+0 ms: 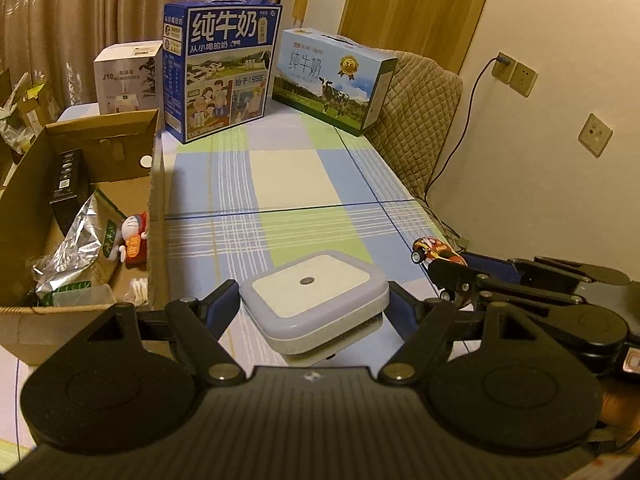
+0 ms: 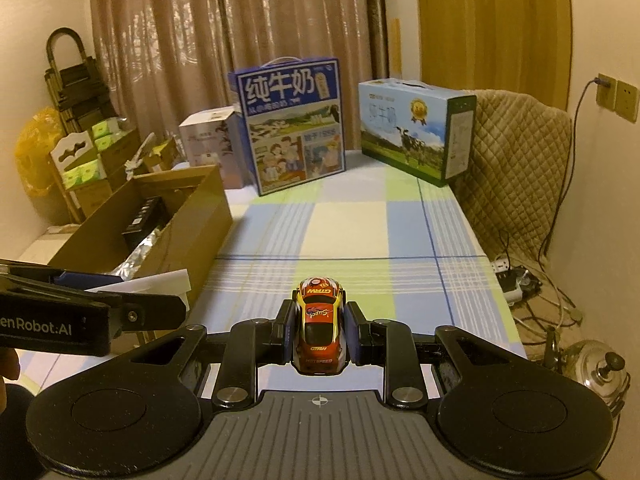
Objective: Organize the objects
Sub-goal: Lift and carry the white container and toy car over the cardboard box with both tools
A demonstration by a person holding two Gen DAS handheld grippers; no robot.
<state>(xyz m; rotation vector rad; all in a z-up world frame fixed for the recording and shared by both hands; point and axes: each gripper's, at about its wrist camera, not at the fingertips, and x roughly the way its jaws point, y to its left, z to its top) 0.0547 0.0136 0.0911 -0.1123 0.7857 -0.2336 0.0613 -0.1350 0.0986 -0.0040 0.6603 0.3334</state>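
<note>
My left gripper is shut on a flat square white-and-lilac night light and holds it just above the checked tablecloth. My right gripper is shut on a small red-and-yellow toy car, its nose pointing away. The car and the right gripper also show at the right of the left wrist view. An open cardboard box stands at the left, holding a black box, a foil bag and a Doraemon figure. The left gripper's side shows in the right wrist view.
Two milk cartons stand at the table's far end, a blue one and a light one, with a white box beside them. A quilted chair stands right of the table. Cables and a kettle lie on the floor.
</note>
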